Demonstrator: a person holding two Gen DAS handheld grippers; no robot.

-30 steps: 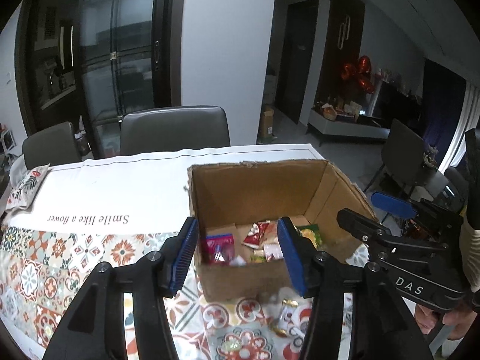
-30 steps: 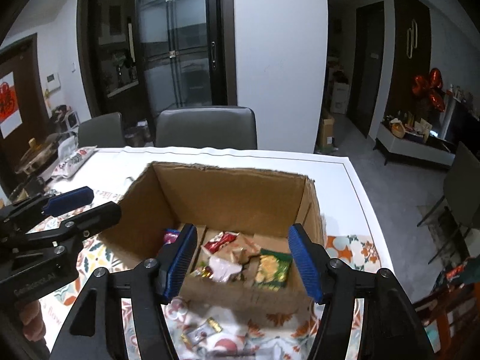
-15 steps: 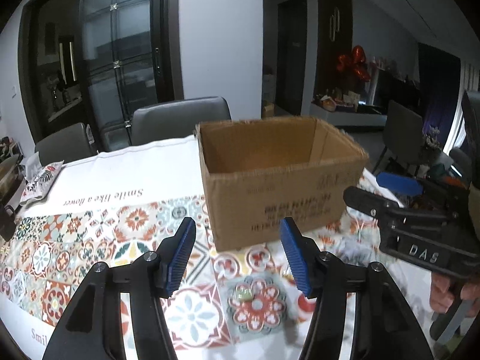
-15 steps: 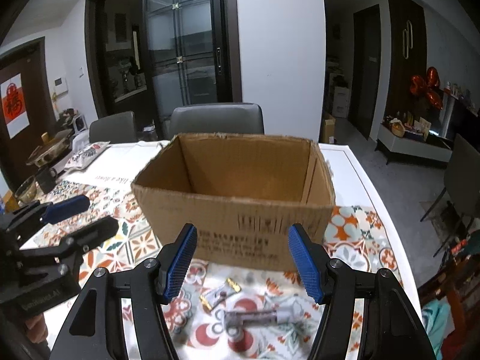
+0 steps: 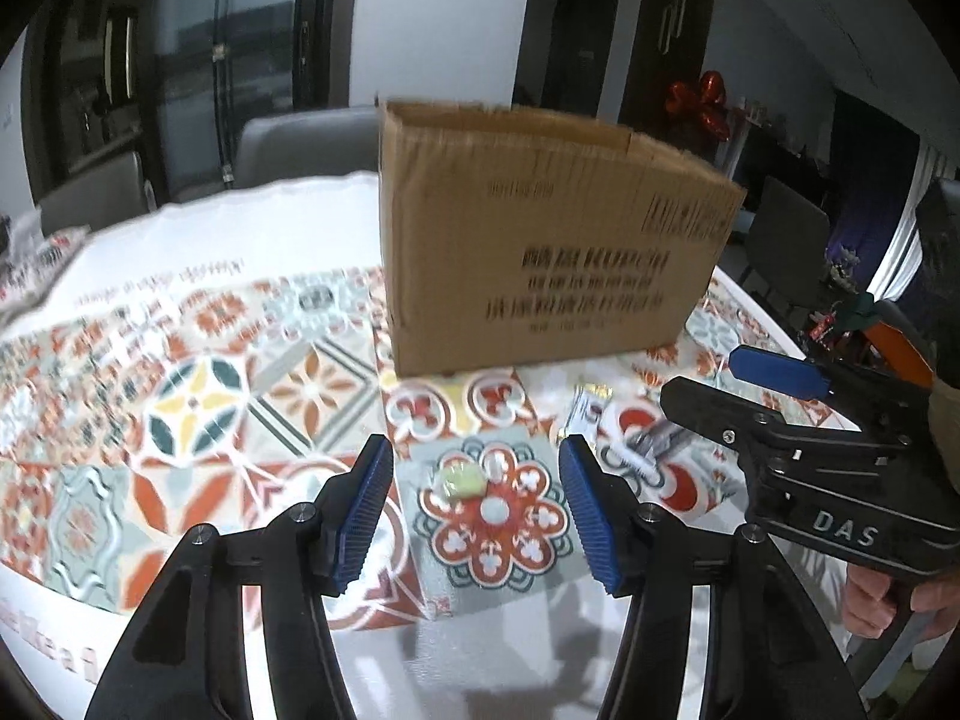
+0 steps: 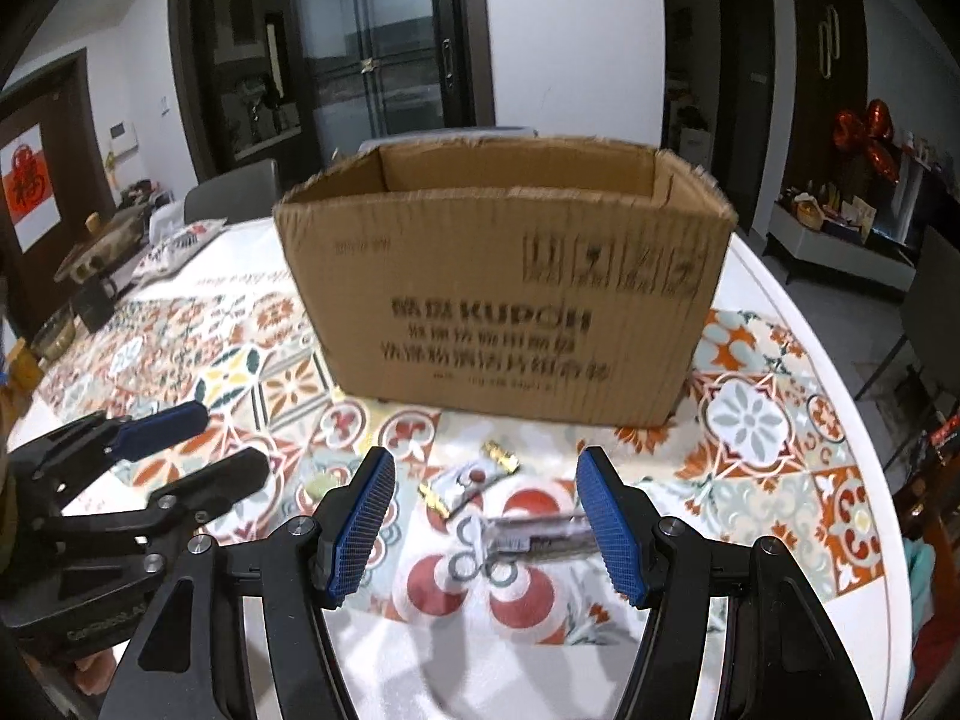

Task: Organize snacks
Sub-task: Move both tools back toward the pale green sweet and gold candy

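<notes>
Hovering low over the tabletop (image 5: 180, 396), the left tongs (image 5: 477, 510) gape wide and empty, with a small green candy (image 5: 461, 479) lying between the pads. The right tongs (image 6: 486, 525) are likewise spread wide and hold nothing, a long silver packet (image 6: 534, 534) between the tips and a gold-ended wrapper (image 6: 465, 480) at 11 o'clock of it. Beyond both, at 12 o'clock, stands the box (image 6: 510, 300), upright and open-topped.

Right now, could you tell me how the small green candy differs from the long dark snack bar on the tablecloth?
The green candy is small and roundish; the snack bar is long, thin and dark. The candy lies ahead of the left gripper, the bar ahead of the right gripper. Both lie loose outside the cardboard box.
</notes>
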